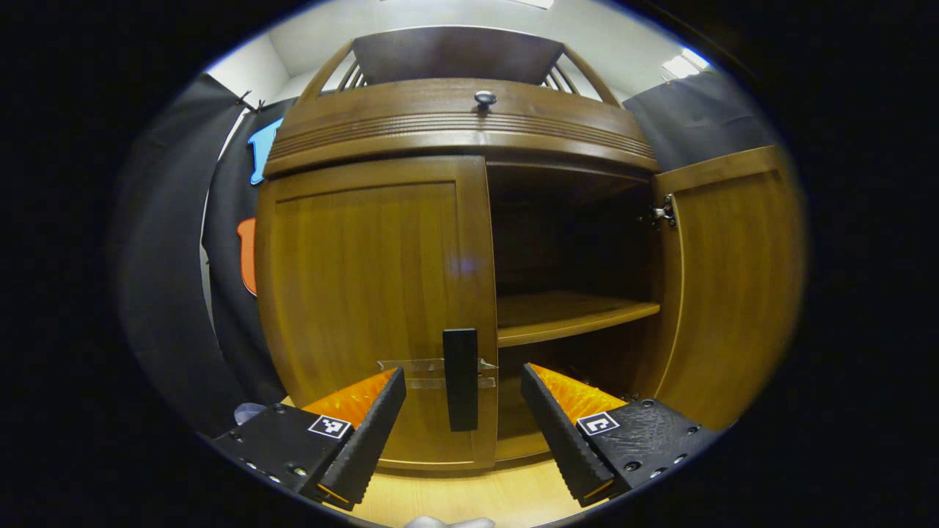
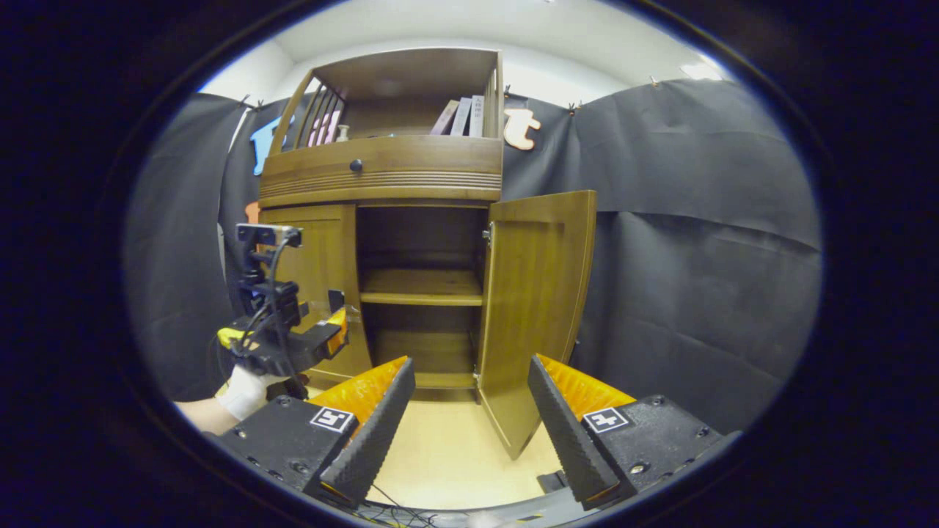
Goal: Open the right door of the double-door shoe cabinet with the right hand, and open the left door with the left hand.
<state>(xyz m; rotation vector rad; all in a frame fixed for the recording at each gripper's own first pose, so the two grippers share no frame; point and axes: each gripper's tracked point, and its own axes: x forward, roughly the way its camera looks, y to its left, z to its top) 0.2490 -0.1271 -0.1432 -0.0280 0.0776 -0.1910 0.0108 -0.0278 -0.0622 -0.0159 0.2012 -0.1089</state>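
The shoe cabinet (image 2: pixel 411 293) stands upright against the booth wall, its front facing both cameras; it has two doors, each with its long axis vertical. The right door (image 2: pixel 535 308) is swung wide open on its hinge, its inner face turned toward the cabinet opening; the left door (image 1: pixel 374 293) is closed, flush with the frame. One dark bar handle (image 1: pixel 461 378) is mounted vertically near the inner edge of the left door, low down. One shelf (image 1: pixel 572 315) crosses the open interior horizontally. Above the doors sits one drawer front with one round knob (image 1: pixel 484 97); above that, an open top compartment holds several books (image 2: pixel 462 116), leaning.

The left hand-held gripper (image 1: pixel 462 411) is released, fingers spread on either side of the handle without touching it; in the right gripper view it appears just before the left door. The right hand-held gripper (image 2: pixel 469 411) is released, holding nothing, well apart from the cabinet, over the light wooden floor (image 2: pixel 447 455).
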